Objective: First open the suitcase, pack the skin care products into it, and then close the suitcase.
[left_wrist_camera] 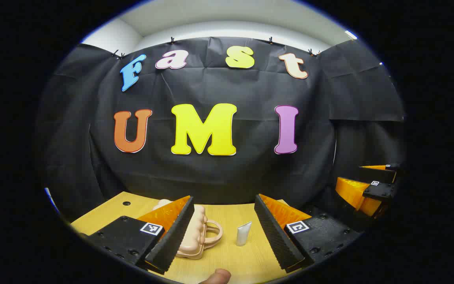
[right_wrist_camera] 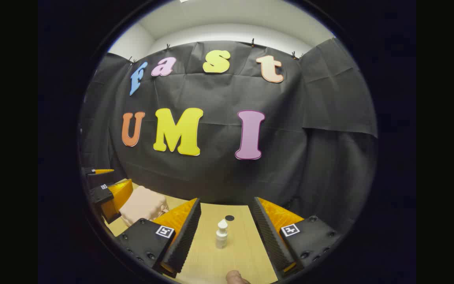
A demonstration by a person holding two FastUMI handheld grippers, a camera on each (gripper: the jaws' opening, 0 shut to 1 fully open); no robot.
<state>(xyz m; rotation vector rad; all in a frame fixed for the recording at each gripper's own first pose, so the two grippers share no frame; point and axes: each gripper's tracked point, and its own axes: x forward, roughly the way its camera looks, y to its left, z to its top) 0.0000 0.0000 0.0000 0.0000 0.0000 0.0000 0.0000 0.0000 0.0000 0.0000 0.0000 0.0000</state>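
suitcase beside left fingers

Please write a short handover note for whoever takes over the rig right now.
Left gripper: open, holding nothing, aimed at the table.
Right gripper: open, holding nothing.
Small pink suitcase: on the table, lid closed, handle towards the white tube standing beside it.
White pump bottle: upright on the table, ahead of the right gripper's open fingers.
Done: nothing yet.
Left: open the suitcase, pack the tube and bottle, close it.
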